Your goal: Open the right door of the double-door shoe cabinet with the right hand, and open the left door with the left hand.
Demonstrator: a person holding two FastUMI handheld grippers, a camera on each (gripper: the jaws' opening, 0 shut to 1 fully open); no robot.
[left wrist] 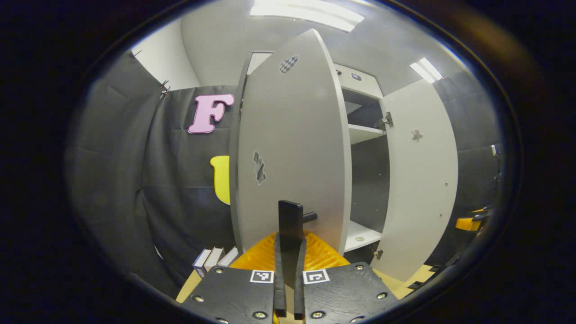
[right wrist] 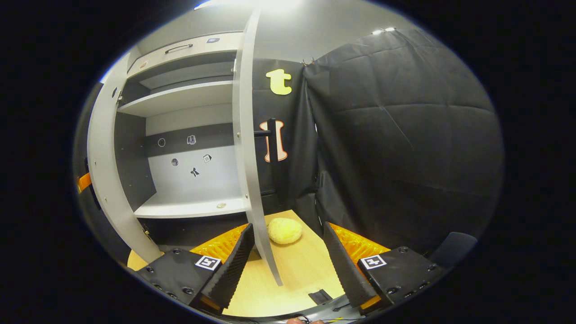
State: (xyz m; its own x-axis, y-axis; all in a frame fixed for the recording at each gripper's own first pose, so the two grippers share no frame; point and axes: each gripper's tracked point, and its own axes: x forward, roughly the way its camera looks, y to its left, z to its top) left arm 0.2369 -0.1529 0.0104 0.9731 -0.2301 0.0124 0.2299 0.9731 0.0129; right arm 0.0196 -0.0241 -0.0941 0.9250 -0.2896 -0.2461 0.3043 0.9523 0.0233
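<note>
Both doors of the shoe cabinet point(left wrist: 360, 135) stand open. In the left gripper view the left door point(left wrist: 292, 144) swings out toward the camera, its black handle point(left wrist: 290, 220) clenched between the fingers of the left gripper point(left wrist: 288, 270), which close together on the bar. Beyond it the right door point(left wrist: 420, 180) stands wide, with a white shelf point(left wrist: 364, 132) and the cabinet floor showing in the gap between the two.

In the right gripper view the right door point(right wrist: 249, 157) is seen nearly edge-on, its handle point(right wrist: 269, 133) sticking out on the far side. The right gripper point(right wrist: 288, 261) is released, its fingers spread well apart either side of the door's lower edge and not touching it. Inside the cabinet point(right wrist: 180, 135), shelves point(right wrist: 180, 96) run across a grey back panel dotted with small stickers point(right wrist: 193, 171). The left door point(right wrist: 105, 180) stands open at that view's left edge.

A round yellow cushion-like object point(right wrist: 284, 231) lies on the wooden floor point(right wrist: 297, 270) just beside the right door's foot. In the left gripper view, a few small boxes point(left wrist: 216, 258) lean low beside the left door, and an orange part of the other gripper point(left wrist: 468, 222) peeks in at the right edge.
</note>
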